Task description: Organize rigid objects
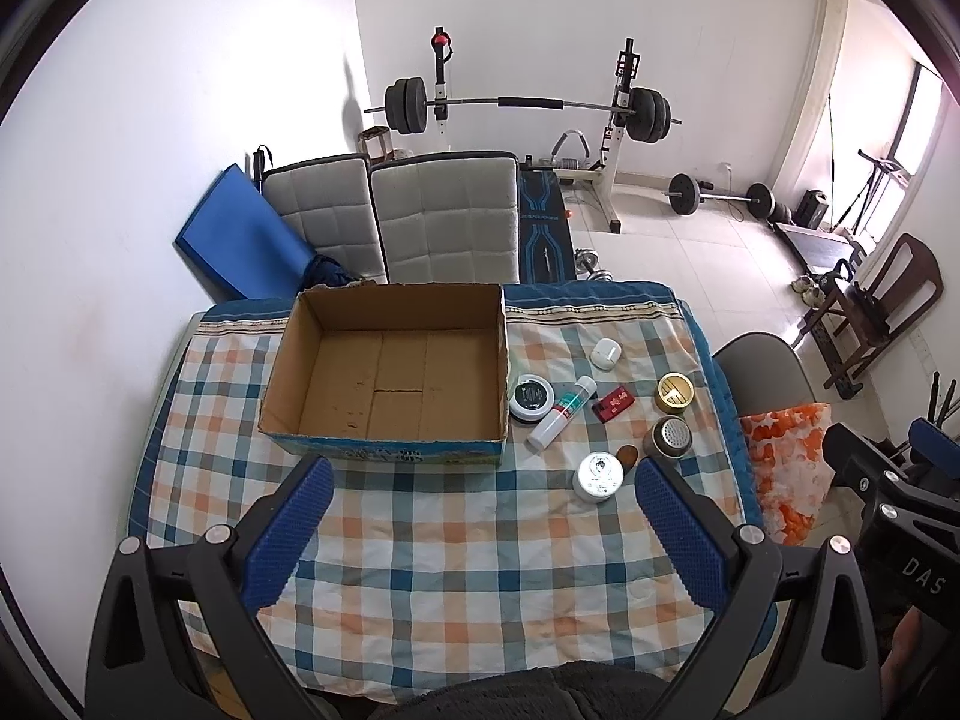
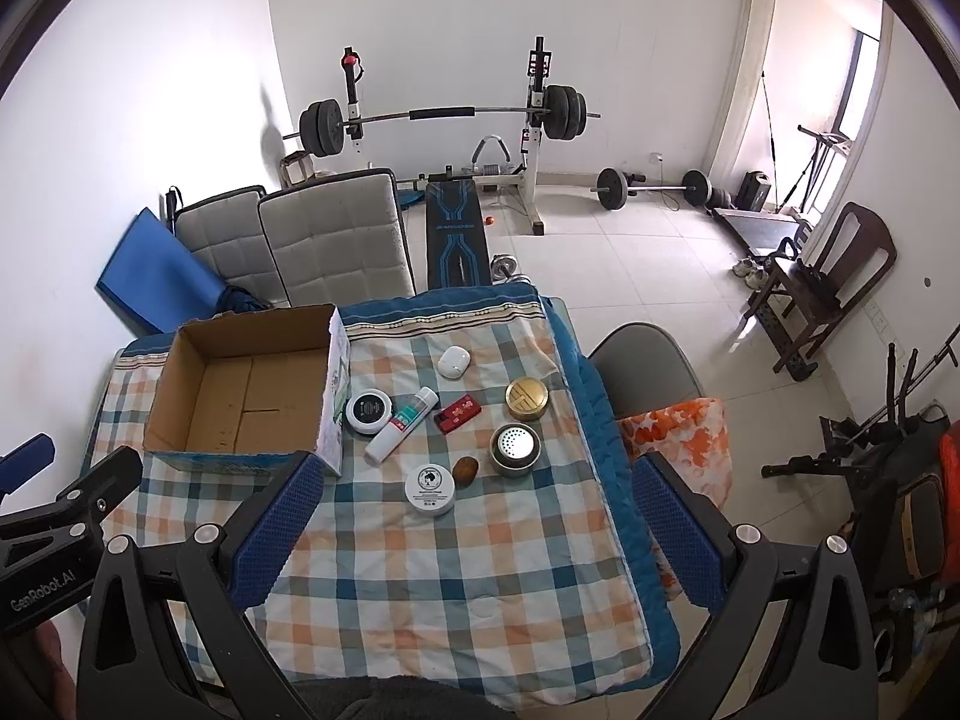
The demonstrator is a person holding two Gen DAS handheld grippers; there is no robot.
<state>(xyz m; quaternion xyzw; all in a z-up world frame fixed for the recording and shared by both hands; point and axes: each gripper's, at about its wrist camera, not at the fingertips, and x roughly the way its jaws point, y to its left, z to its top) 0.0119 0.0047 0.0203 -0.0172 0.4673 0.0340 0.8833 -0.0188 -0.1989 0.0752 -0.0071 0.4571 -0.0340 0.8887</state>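
Round tins [image 2: 526, 398] beside cardboard box [image 1: 384, 369]

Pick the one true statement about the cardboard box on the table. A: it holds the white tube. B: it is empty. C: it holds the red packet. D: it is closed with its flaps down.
B: the cardboard box stands open with only its bare floor showing, while the white tube and red packet lie on the checked cloth beside it.
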